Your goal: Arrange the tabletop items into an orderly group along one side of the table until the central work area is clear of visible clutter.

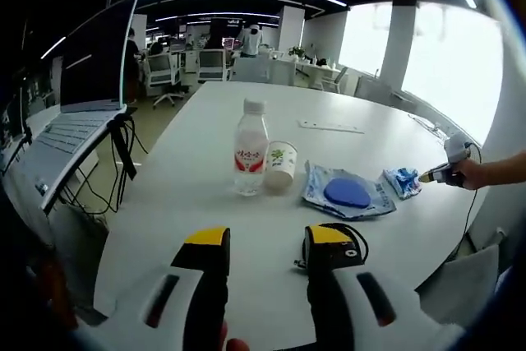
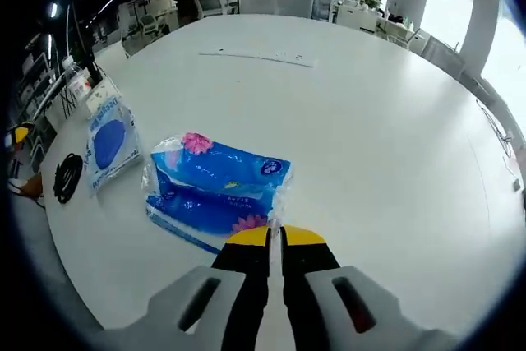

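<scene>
The left gripper view looks across the surface (image 1: 205, 154) from its edge, taking in the far-off pack (image 1: 403, 181); the right gripper view hovers close above that pack (image 2: 218, 188).

The white counter (image 1: 205, 154) carries a water bottle (image 1: 251, 150) standing just beside a paper cup (image 1: 280, 165), a flat blue-disc pouch (image 1: 346, 193), a blue tissue pack (image 2: 217, 187), a coiled black cable (image 2: 66, 177) and a long white strip (image 1: 331, 127) farther back.
</scene>
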`<action>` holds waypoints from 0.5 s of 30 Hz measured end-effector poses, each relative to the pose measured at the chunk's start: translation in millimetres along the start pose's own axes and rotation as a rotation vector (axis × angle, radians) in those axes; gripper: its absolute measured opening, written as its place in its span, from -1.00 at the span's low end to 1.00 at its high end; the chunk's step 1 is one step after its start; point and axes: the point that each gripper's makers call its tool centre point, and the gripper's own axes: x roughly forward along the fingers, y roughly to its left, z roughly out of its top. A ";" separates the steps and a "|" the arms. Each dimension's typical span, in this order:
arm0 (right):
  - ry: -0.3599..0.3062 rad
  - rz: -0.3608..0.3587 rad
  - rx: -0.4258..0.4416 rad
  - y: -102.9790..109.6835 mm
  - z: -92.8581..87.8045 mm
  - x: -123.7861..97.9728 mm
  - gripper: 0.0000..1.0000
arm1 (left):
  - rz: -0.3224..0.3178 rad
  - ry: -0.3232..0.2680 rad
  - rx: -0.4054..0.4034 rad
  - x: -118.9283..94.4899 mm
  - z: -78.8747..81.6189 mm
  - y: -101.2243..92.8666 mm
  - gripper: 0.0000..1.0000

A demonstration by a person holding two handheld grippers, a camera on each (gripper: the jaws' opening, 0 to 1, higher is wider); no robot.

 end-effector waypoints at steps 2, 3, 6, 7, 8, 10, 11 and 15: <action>0.002 0.010 -0.006 3.9 -3.6 -1.5 -0.94 | -0.003 0.001 -0.003 -1.7 -2.5 0.2 -0.30; 0.003 0.016 -0.008 6.5 -6.0 -2.6 -0.93 | -0.004 0.001 -0.004 -2.3 -3.0 0.0 -0.30; 0.010 0.025 -0.011 6.3 -8.4 0.6 -0.92 | -0.005 -0.002 0.000 -5.5 -3.1 -0.7 -0.30; 0.014 0.025 -0.009 6.9 -10.6 0.4 -0.92 | -0.005 -0.003 -0.001 -6.2 -3.1 -0.5 -0.29; 0.015 0.025 -0.005 7.1 -11.1 0.3 -0.92 | -0.005 -0.003 -0.001 -7.1 -3.4 0.0 -0.29; 0.014 0.032 0.002 9.6 -12.0 0.2 -0.91 | -0.003 -0.004 -0.002 -8.8 -3.6 1.3 -0.30; 0.018 0.046 0.006 13.4 -13.3 0.0 -0.91 | -0.004 -0.003 -0.007 -9.9 -4.0 1.9 -0.30; 0.032 0.040 0.024 14.2 -15.9 2.4 -0.90 | -0.003 -0.003 -0.014 -11.7 -5.3 3.7 -0.29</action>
